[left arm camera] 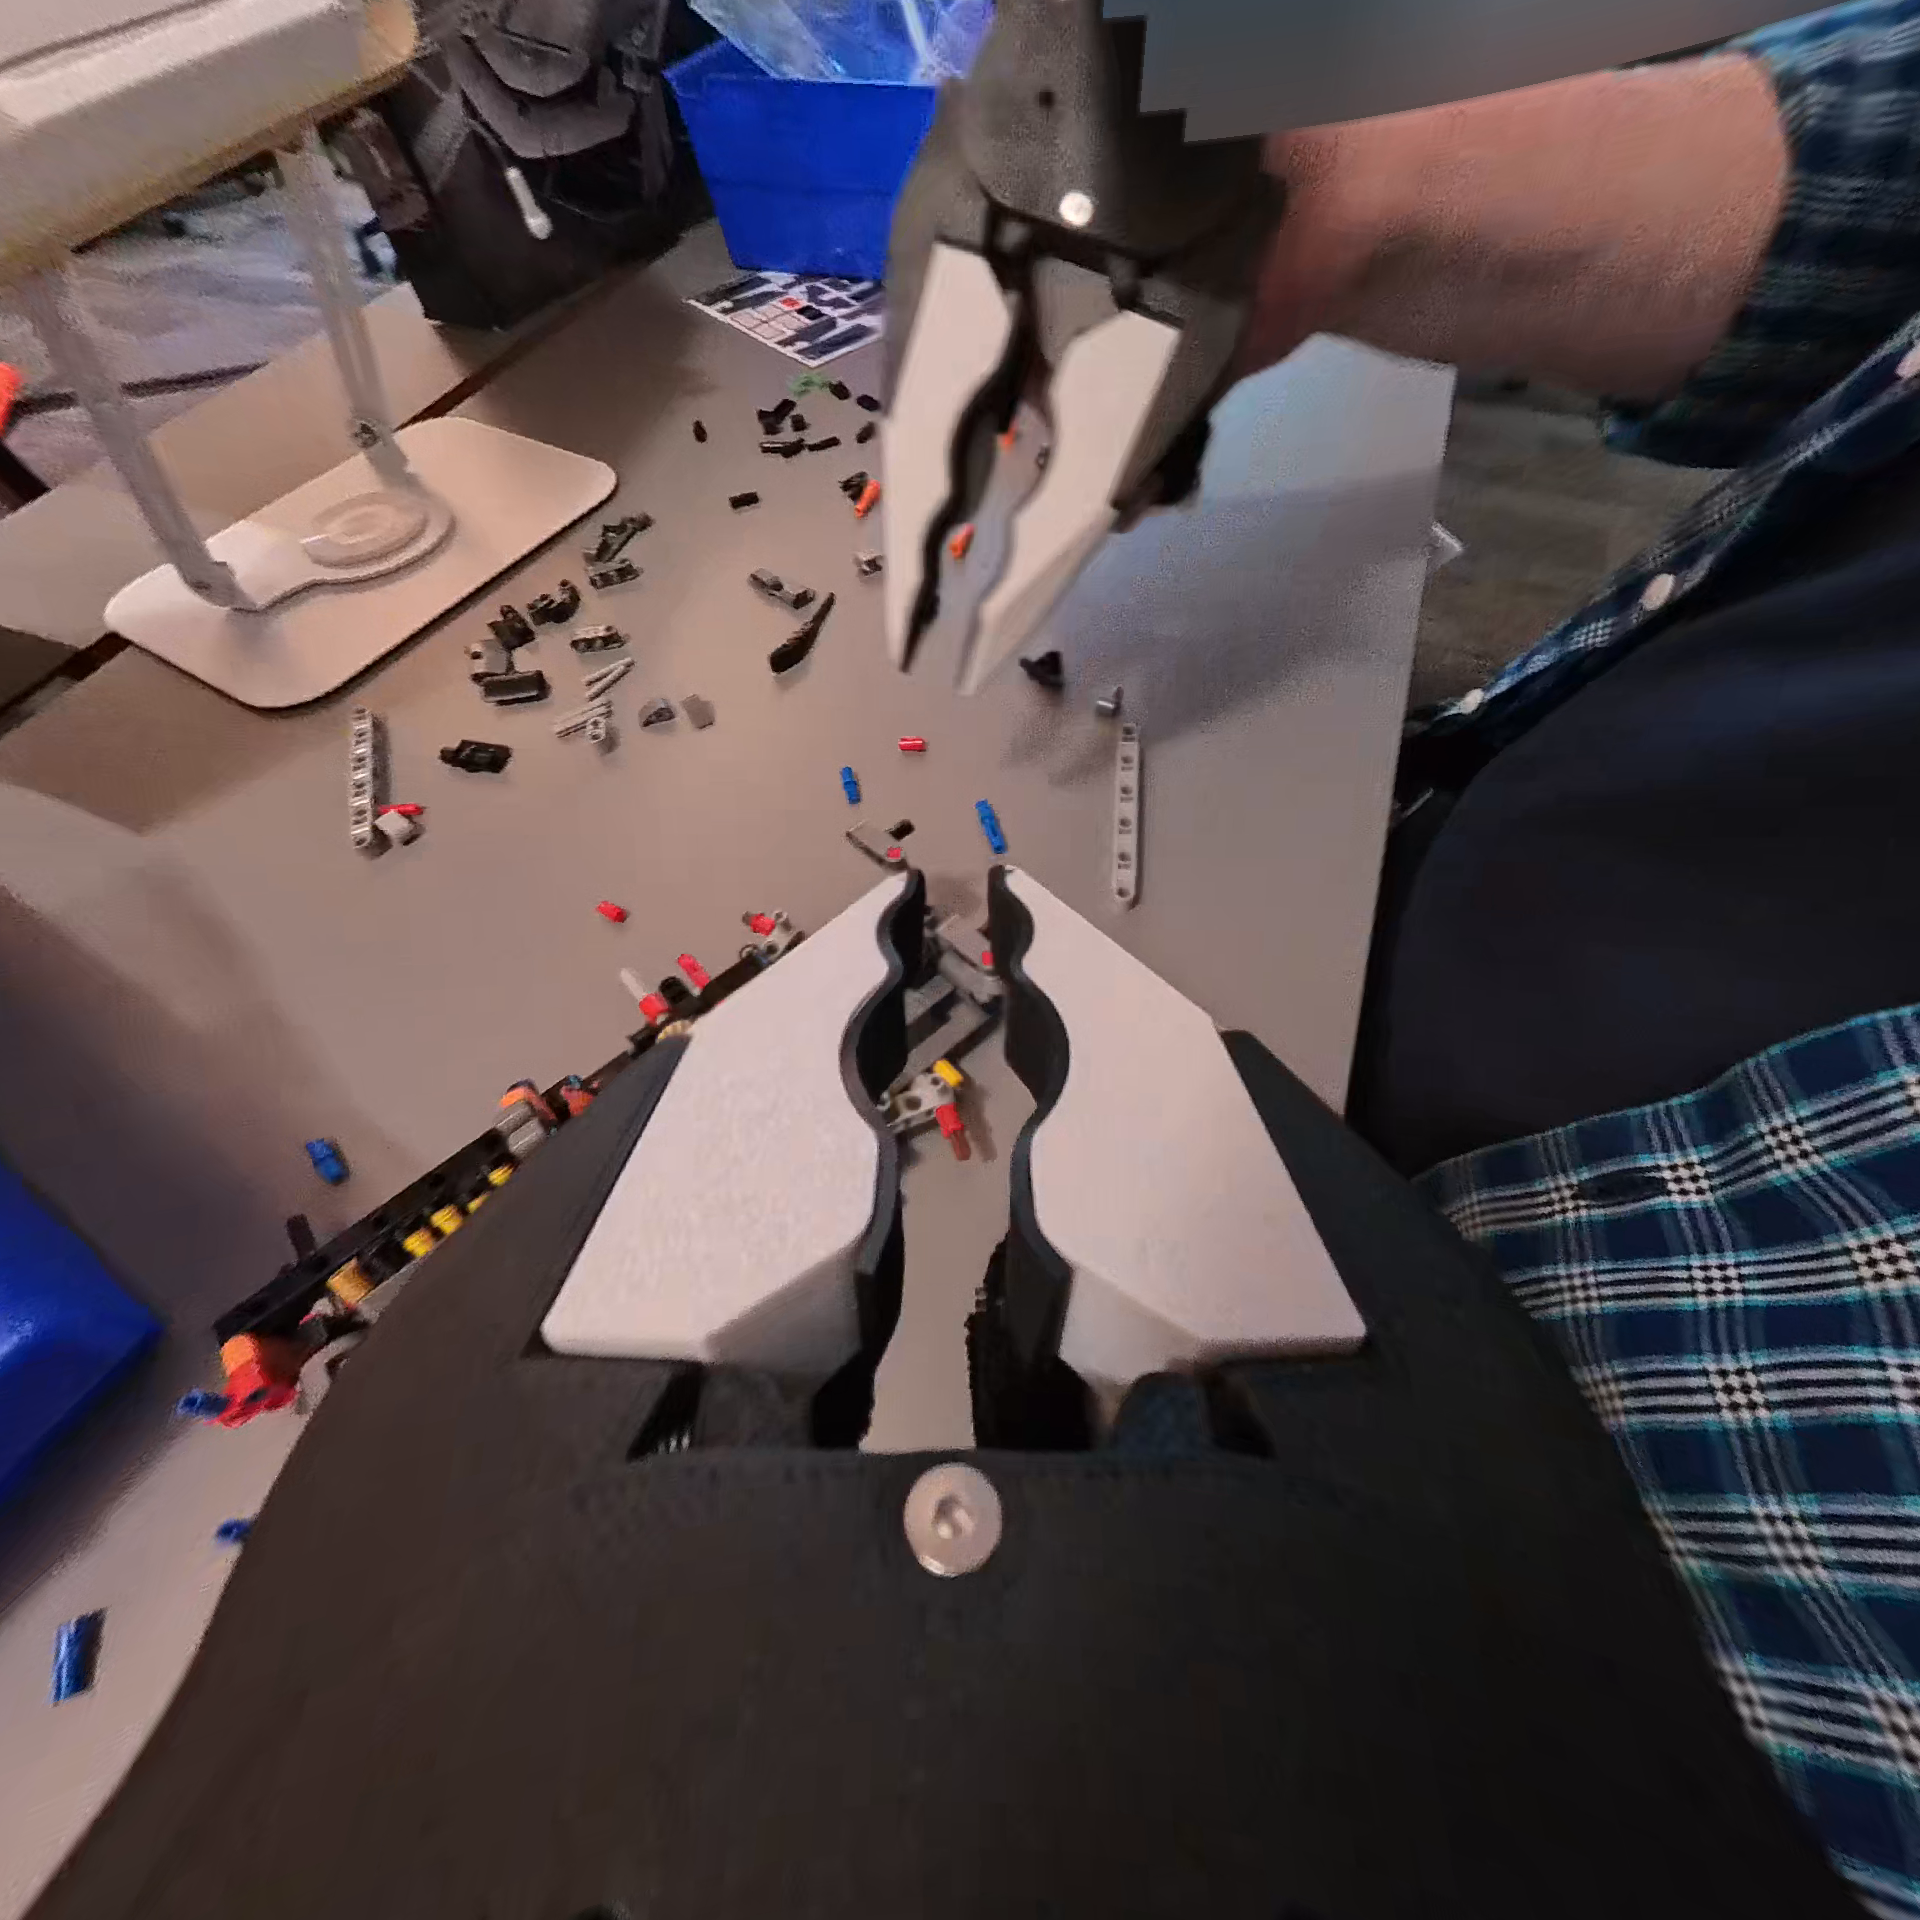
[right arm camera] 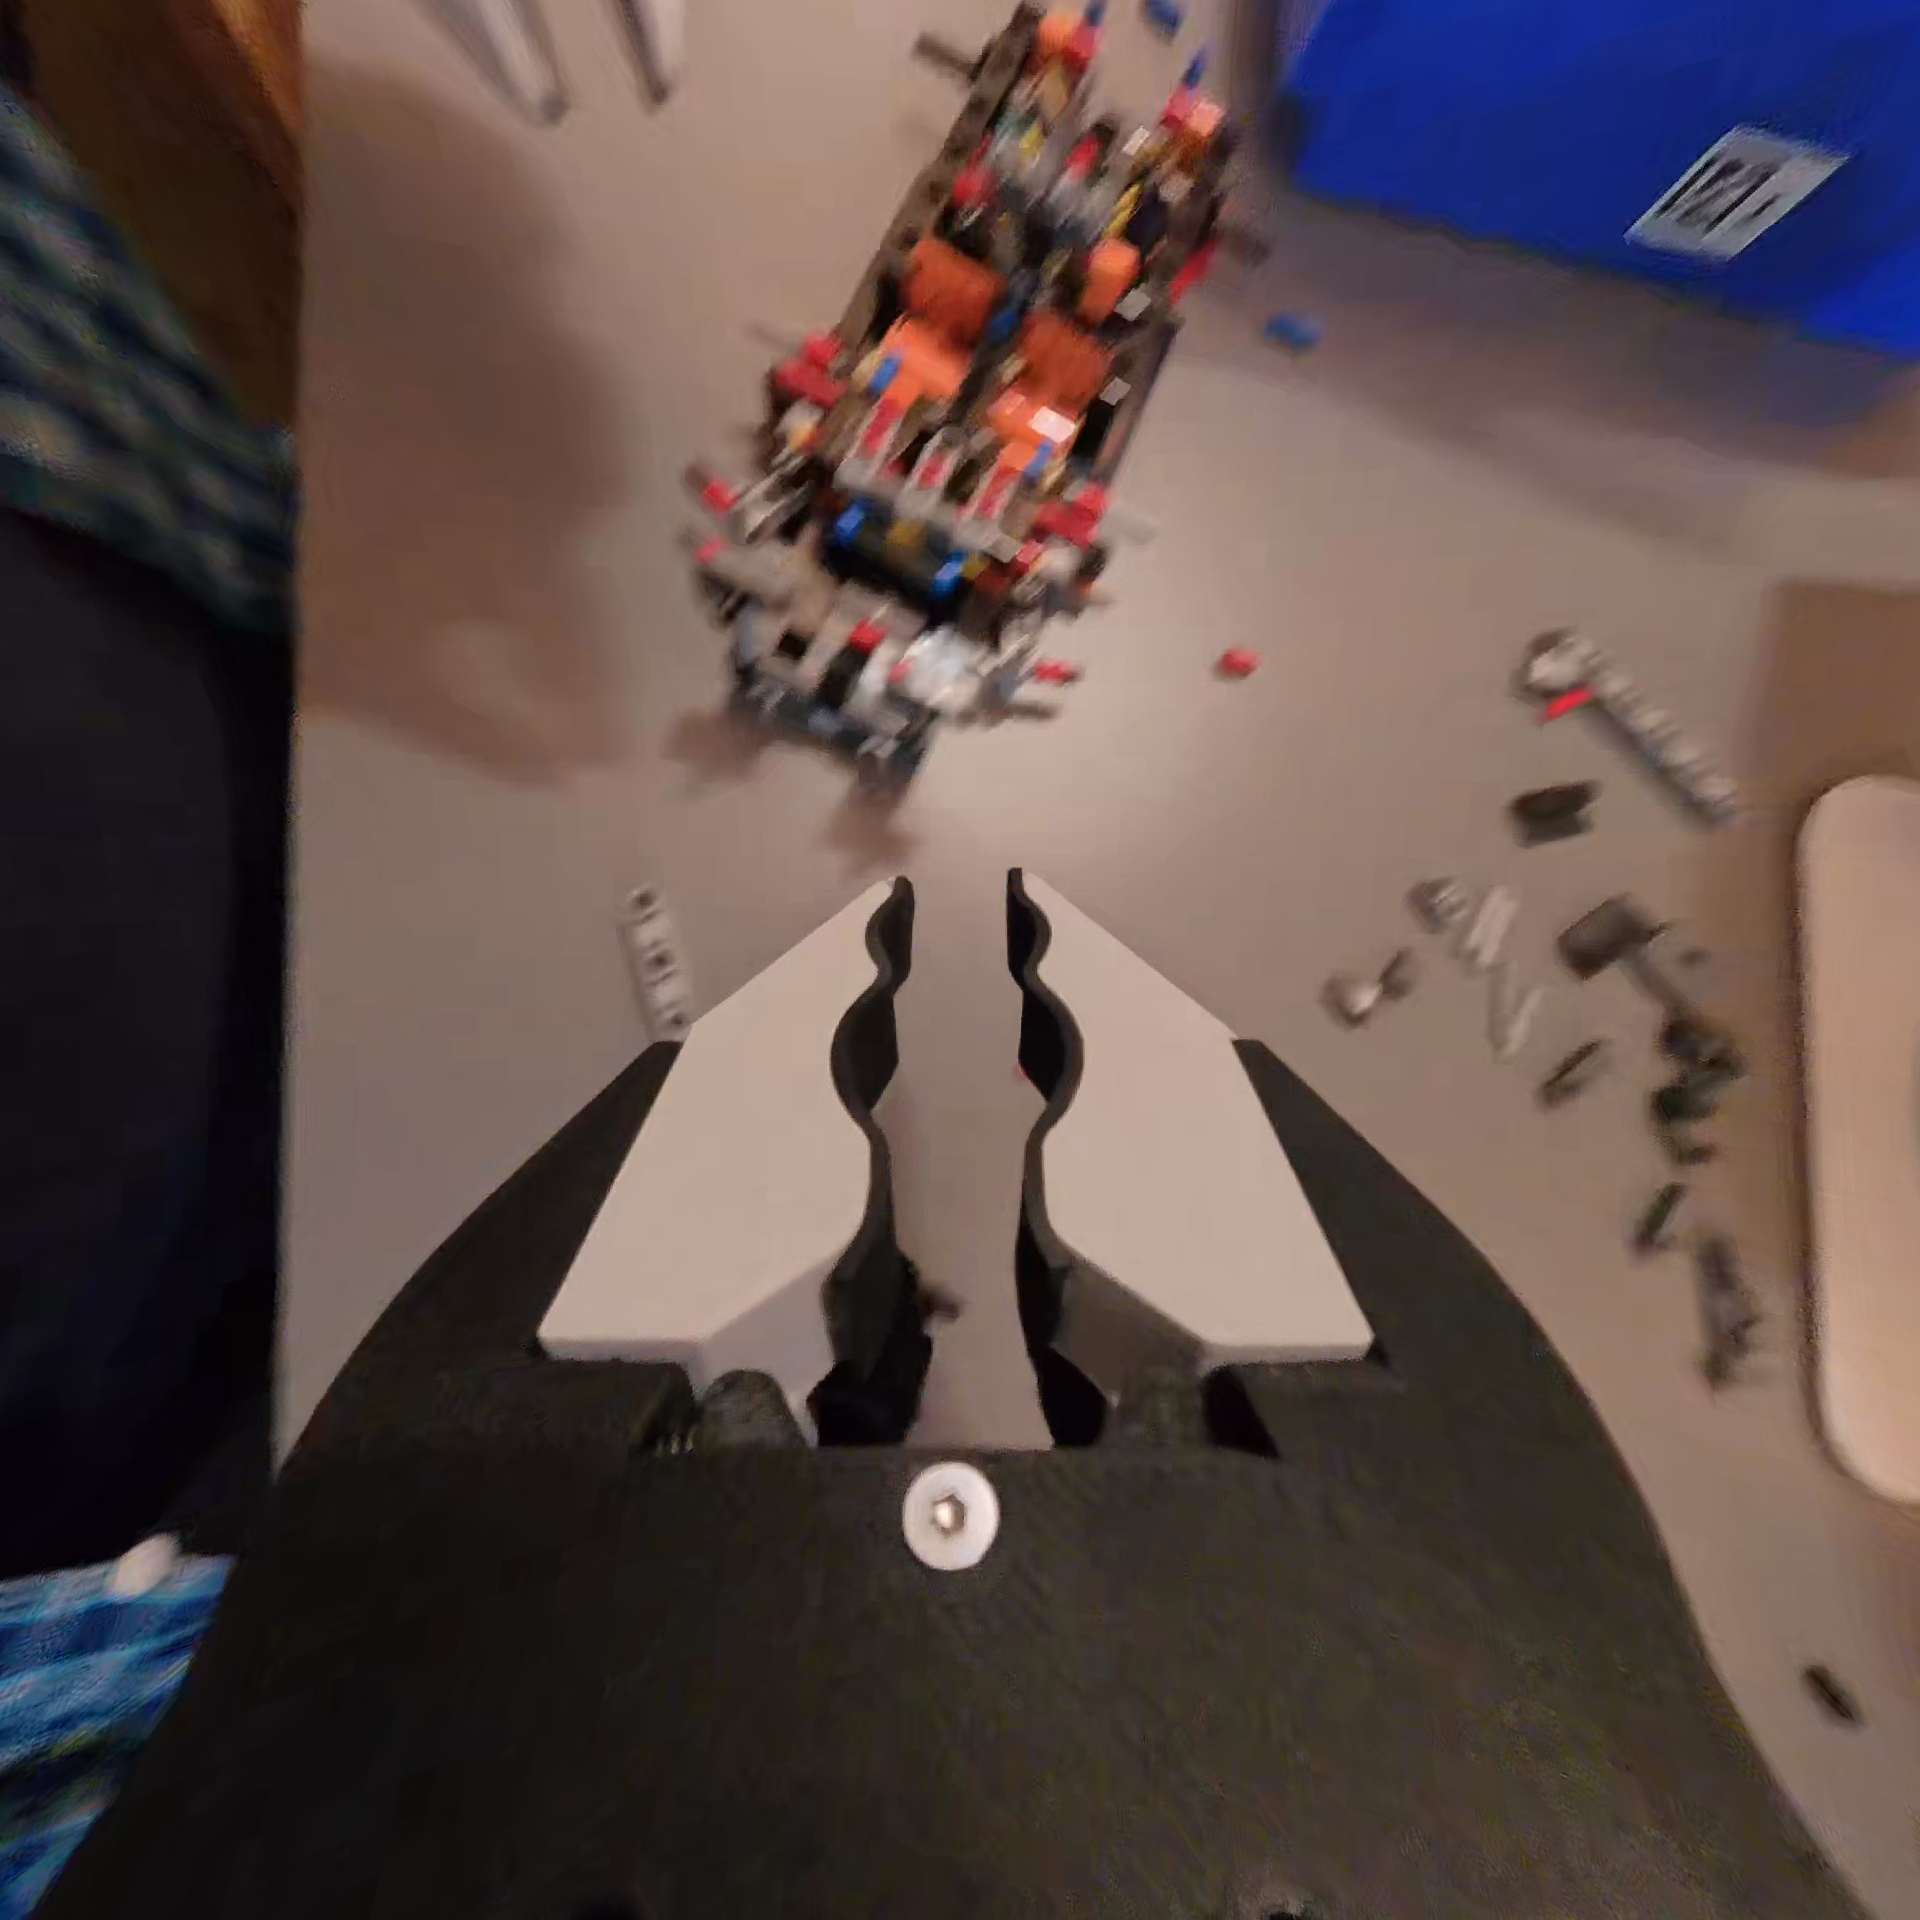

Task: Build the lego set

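The partly built lego model [right arm camera: 966, 395], black beams with orange, red and yellow parts, lies on the grey table [right arm camera: 1247, 852]. In the left wrist view its long black side [left arm camera: 436, 1226] runs out from under my left gripper [left arm camera: 953, 876], which hovers over its grey front end [left arm camera: 940, 1091], jaws a little apart and gripping nothing. My right gripper [right arm camera: 961, 881] is open and empty, pointing down at the table short of the model. It also shows in the left wrist view [left arm camera: 940, 665], above loose pieces [left arm camera: 582, 644]. That view is blurred.
Loose black and grey pieces [right arm camera: 1600, 935], a grey beam [left arm camera: 1125, 810], blue pins [left arm camera: 990, 824] and a red pin [left arm camera: 911, 744] lie scattered. A blue bin [left arm camera: 810, 156] and a sticker sheet [left arm camera: 800, 312] sit far back. A white stand base [left arm camera: 364, 551] is left. A plaid sleeve [left arm camera: 1714, 1299] is right. Tip to tip, the grippers are about 12 centimetres apart. To the red pin [left arm camera: 911, 744]: right tips about 8 centimetres, left tips about 20 centimetres.
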Available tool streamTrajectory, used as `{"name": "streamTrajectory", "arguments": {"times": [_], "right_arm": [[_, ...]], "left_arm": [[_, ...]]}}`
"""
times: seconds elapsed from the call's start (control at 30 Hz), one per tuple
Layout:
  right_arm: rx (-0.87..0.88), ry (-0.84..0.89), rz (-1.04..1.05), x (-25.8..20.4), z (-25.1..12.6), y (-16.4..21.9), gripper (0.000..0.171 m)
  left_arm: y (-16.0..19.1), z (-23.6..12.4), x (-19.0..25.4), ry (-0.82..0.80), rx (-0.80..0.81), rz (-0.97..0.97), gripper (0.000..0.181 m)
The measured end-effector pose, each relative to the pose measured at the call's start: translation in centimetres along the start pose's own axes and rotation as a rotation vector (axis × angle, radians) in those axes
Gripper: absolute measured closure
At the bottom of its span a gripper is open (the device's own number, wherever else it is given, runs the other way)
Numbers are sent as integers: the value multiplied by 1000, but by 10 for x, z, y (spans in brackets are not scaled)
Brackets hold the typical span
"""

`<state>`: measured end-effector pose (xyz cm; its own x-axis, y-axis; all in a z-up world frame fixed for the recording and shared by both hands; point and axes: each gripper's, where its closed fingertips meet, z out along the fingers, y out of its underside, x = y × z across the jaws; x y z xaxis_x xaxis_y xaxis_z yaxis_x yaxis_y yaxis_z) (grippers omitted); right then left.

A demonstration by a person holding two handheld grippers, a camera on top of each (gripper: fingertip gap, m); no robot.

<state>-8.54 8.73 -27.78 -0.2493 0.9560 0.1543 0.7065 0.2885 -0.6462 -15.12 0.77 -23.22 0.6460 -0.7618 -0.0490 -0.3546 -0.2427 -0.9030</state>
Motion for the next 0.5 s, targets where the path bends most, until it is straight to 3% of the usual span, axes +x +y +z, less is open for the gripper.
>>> {"name": "streamTrajectory", "arguments": {"times": [0.17,0.33,0.5], "right_arm": [[9,-13,-16,55,44,-27,158],[-85,-15,77,69,89,-16,156],[-101,17,185,71,106,-9,156]], "left_arm": [[4,-11,-13,-60,10,-18,171],[10,-22,-25,-94,21,-43,172],[18,-28,-35,-96,39,-65,172]]}}
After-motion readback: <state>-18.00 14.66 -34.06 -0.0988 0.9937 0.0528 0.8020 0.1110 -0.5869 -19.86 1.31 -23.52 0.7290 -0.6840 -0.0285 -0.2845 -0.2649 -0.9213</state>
